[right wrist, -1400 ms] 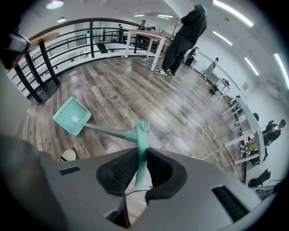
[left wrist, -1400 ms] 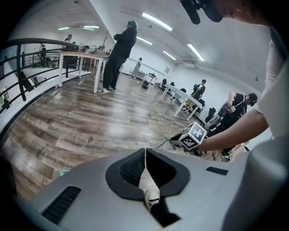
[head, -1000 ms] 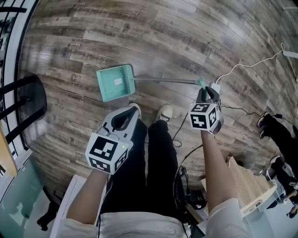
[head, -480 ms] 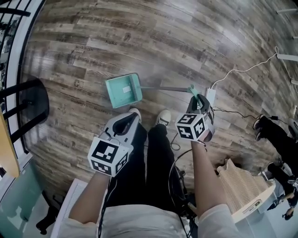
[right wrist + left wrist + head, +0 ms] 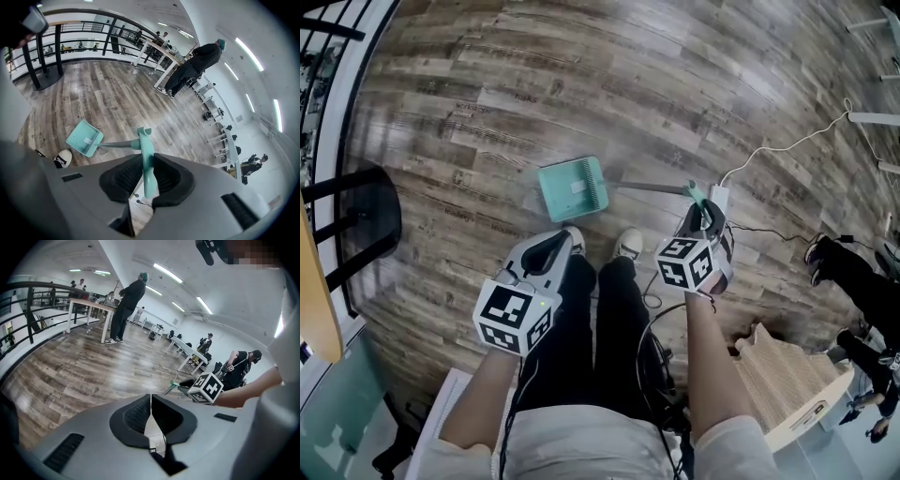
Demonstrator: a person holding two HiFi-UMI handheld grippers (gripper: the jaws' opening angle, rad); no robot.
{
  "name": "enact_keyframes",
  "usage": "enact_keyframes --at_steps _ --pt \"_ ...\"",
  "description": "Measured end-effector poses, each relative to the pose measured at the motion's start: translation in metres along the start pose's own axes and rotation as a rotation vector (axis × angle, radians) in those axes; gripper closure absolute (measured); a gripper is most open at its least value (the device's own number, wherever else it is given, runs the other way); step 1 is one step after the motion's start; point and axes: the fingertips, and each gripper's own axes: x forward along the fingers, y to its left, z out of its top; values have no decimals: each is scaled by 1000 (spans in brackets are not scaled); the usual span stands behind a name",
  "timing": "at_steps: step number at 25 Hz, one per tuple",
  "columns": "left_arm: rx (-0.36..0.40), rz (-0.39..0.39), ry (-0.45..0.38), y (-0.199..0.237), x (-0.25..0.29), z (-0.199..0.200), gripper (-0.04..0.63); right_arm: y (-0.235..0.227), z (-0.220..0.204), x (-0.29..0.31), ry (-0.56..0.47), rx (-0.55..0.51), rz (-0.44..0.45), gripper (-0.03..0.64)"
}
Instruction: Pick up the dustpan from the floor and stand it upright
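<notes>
The right gripper (image 5: pixel 146 180) is holding the teal grip (image 5: pixel 146 159) of the long-handled teal plastic dustpan (image 5: pixel 573 187), its fingers (image 5: pixel 125 177) easing apart around it. The pan is resting on the wooden plank floor (image 5: pixel 675 84) to that gripper's left, handle slanting up to it. The left gripper (image 5: pixel 551 246), fingers pressed together, is idling. Against a second ago, the pan is sitting nearer the white shoes (image 5: pixel 629 243).

The right gripper (image 5: pixel 703 210) held the green dustpan (image 5: pixel 572 187) by its handle (image 5: pixel 652 187), jaws opening. The scoop end sat just ahead of the left gripper (image 5: pixel 551 246).
</notes>
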Motion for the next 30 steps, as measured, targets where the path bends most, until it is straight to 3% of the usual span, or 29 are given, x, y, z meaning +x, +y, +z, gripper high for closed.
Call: enact_keyframes --at_steps 11,19,25,30 --pt "6 -13 -8 -3 -15 6 565 -8 -6 -25 41 -3 -44 528" --pt "15 -31 -14 -9 -20 7 565 13 12 -43 13 -40 -41 522" --pt "25 -43 -6 -25 -22 4 565 29 22 -53 -7 -31 11 520" --pt "51 -61 -10 -42 -31 12 565 35 21 -55 29 30 130 475"
